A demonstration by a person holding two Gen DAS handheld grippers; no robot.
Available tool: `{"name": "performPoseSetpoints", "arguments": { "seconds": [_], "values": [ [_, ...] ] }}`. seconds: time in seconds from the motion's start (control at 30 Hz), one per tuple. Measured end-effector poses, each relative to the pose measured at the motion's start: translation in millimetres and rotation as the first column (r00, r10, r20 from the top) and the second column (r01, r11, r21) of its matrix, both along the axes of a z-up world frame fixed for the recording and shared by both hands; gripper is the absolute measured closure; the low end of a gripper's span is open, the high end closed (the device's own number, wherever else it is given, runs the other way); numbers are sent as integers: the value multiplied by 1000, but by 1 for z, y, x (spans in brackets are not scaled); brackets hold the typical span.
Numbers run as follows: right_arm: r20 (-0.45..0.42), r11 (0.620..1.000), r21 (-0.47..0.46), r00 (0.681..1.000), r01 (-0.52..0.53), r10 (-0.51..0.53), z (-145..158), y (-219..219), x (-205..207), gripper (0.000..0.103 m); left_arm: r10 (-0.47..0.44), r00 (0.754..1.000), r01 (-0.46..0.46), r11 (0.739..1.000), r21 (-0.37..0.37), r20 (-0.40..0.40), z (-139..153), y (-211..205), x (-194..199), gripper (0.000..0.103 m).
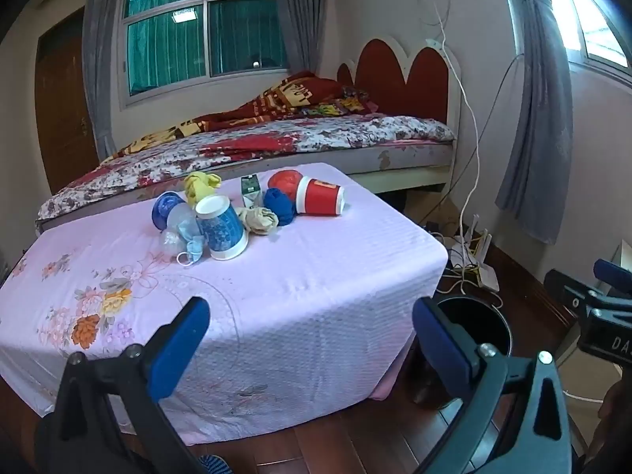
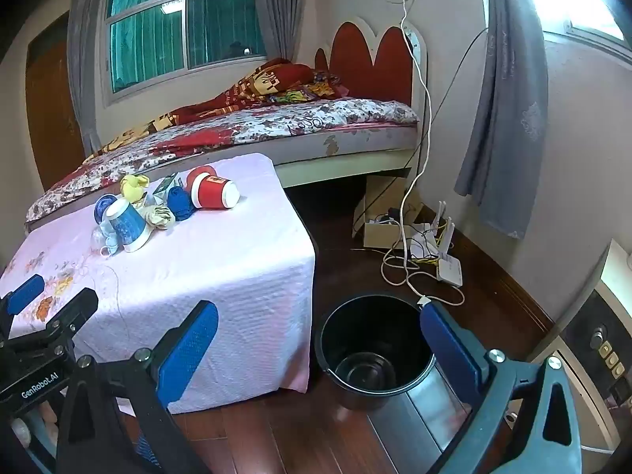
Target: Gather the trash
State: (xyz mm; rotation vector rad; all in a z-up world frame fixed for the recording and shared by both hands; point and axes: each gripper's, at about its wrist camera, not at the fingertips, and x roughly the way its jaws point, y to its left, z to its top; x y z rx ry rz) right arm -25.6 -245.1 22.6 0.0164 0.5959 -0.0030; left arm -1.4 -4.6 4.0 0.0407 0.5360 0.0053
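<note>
A pile of trash lies at the far end of a low table with a pink cloth [image 1: 276, 296]: a blue paper cup [image 1: 223, 229], a red paper cup [image 1: 318, 196], a small green carton [image 1: 250, 193], a face mask [image 1: 189, 243], and yellow [image 1: 201, 185], blue [image 1: 279, 205] and beige [image 1: 261, 219] crumpled wads. The pile also shows in the right wrist view [image 2: 158, 205]. A black-lined metal trash bin [image 2: 375, 355] stands on the floor right of the table. My left gripper [image 1: 312, 339] is open over the table's near edge. My right gripper [image 2: 320, 343] is open by the bin's rim.
A bed [image 1: 256, 142] with a red headboard stands behind the table. Cables, a router [image 2: 448, 264] and a cardboard box [image 2: 383, 233] lie on the wooden floor by the right wall. Grey curtains [image 2: 505, 110] hang at the right.
</note>
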Motion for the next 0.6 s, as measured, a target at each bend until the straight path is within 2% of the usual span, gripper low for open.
{"name": "performPoseSetpoints", "arguments": {
  "seconds": [0.6],
  "values": [
    [0, 1000, 1, 1000, -1, 1, 3, 1, 1, 0, -9, 1000, 9, 1000, 4, 12, 0, 1, 0, 1]
  ]
}}
